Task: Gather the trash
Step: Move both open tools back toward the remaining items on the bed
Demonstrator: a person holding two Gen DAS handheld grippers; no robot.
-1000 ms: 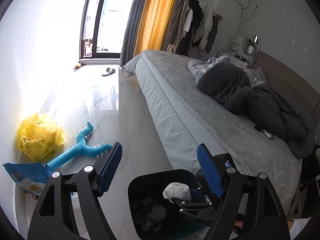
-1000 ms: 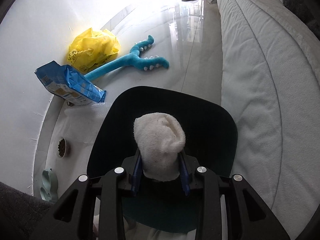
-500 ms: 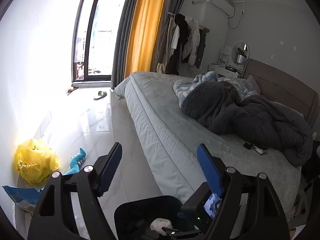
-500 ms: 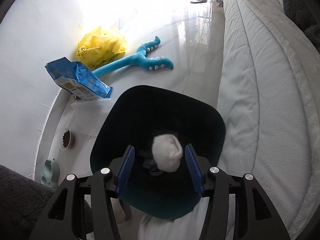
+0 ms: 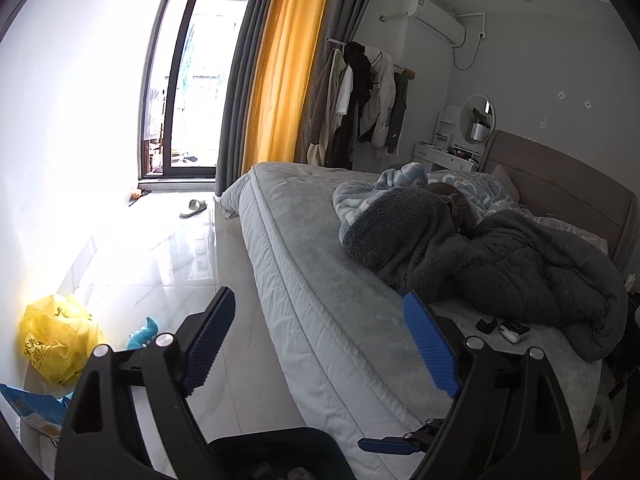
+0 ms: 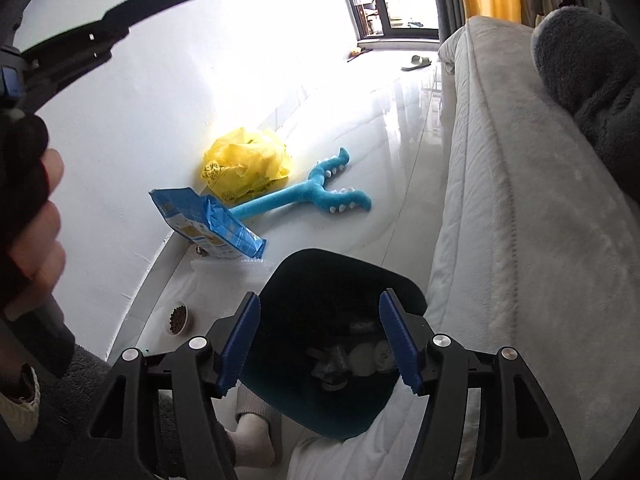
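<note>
A dark trash bin stands on the floor beside the bed. White crumpled wads and other trash lie at its bottom. My right gripper is open and empty, above the bin's mouth. My left gripper is open and empty, raised higher and facing the bed; it also shows at the upper left of the right wrist view. The bin's rim shows at the bottom of the left wrist view.
A yellow plastic bag, a blue bag and a blue plush toy lie on the floor by the white wall. A small bowl sits near the bin. The bed holds dark blankets.
My right gripper opened and let the white wad drop into the bin, then rose a little. My left gripper tilted up and away from the bin toward the bed.
</note>
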